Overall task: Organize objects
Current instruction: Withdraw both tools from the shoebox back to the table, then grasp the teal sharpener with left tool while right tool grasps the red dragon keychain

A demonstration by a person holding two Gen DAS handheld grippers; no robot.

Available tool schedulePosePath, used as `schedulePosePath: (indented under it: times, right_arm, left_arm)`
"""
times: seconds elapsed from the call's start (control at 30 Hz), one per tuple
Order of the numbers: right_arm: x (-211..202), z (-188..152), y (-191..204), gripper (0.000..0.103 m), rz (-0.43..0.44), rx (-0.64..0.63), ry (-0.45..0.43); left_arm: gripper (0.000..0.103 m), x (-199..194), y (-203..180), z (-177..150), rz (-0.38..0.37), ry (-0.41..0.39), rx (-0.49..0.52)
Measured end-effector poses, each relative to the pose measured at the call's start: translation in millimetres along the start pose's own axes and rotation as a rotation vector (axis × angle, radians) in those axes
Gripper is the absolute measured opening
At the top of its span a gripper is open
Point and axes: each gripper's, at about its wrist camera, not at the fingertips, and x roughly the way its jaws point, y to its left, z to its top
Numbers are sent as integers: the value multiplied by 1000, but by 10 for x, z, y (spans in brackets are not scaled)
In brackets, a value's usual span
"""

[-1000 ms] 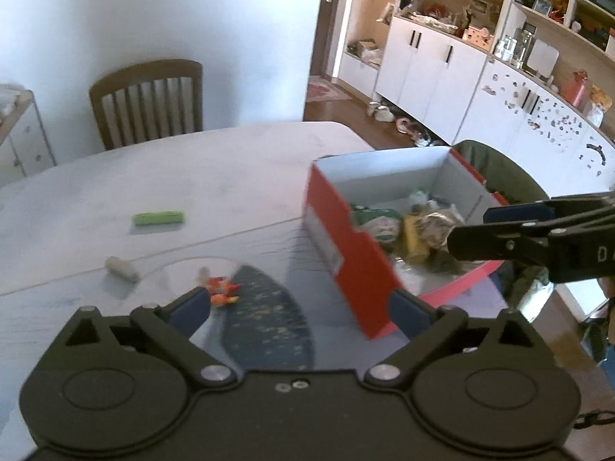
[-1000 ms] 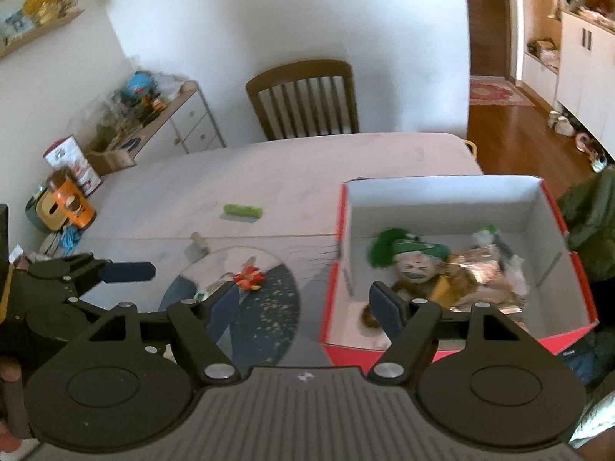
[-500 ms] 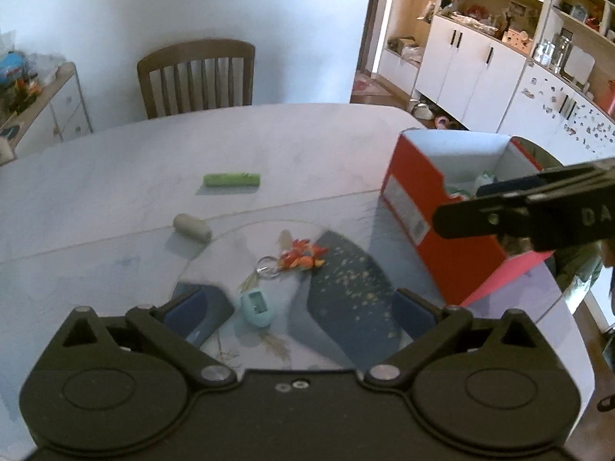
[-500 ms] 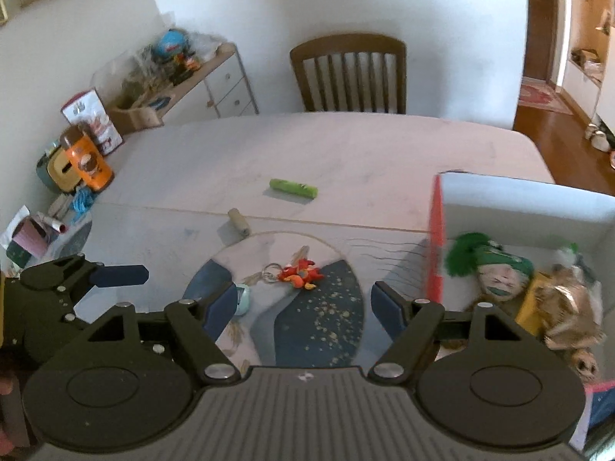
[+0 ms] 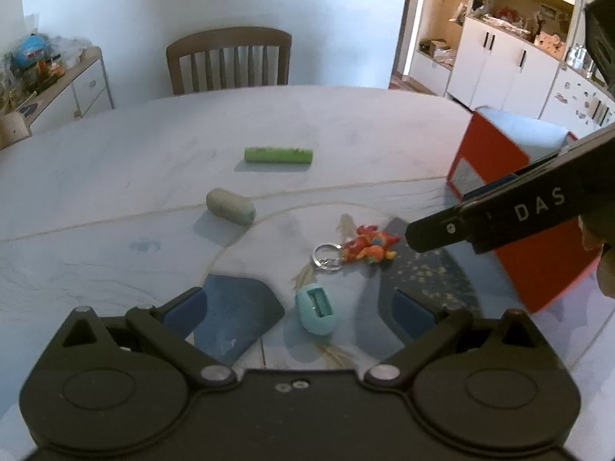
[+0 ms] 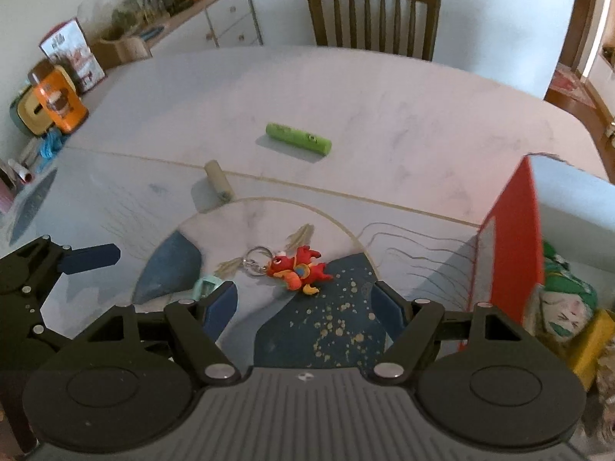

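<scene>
A red dragon keychain [image 5: 368, 247] [image 6: 299, 269] with a metal ring lies on the table's round printed patch. A teal egg-shaped toy [image 5: 316, 309] [image 6: 206, 286] rests between the fingers of my open left gripper [image 5: 299, 305]. My open right gripper [image 6: 303, 303] hovers just short of the keychain, empty. Farther back lie a green cylinder [image 5: 278, 155] [image 6: 299, 138] and a beige roll [image 5: 230, 206] [image 6: 219, 186]. The red box [image 5: 511, 207] [image 6: 513, 253] stands at right, holding a green-haired doll [image 6: 563, 299] and other items.
A wooden chair [image 5: 228, 61] [image 6: 373, 15] stands at the table's far side. A sideboard [image 6: 184, 19] with clutter lines the left wall. White cabinets [image 5: 511, 57] fill the right. An orange container [image 6: 57, 101] sits at the table's left edge.
Both grippers swung left, away from the box and toward the keychain and teal toy. The right gripper moved closer to the keychain. The box now sits at the right edge of both views.
</scene>
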Motion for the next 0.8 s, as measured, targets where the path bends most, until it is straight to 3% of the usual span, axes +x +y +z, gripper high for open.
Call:
schedulePosePath:
  times: [0.5, 0.7, 0.8]
  right_arm:
    - [610, 75, 45, 76, 3, -113, 72]
    - [696, 85, 65, 75, 0, -123, 69]
    - [718, 86, 76, 69, -6, -131, 70]
  left_arm:
    - [101, 402, -107, -108, 39, -3, 11]
    - [87, 462, -134, -139, 56, 2, 22]
    - [78, 466, -152, -146, 73, -6, 34]
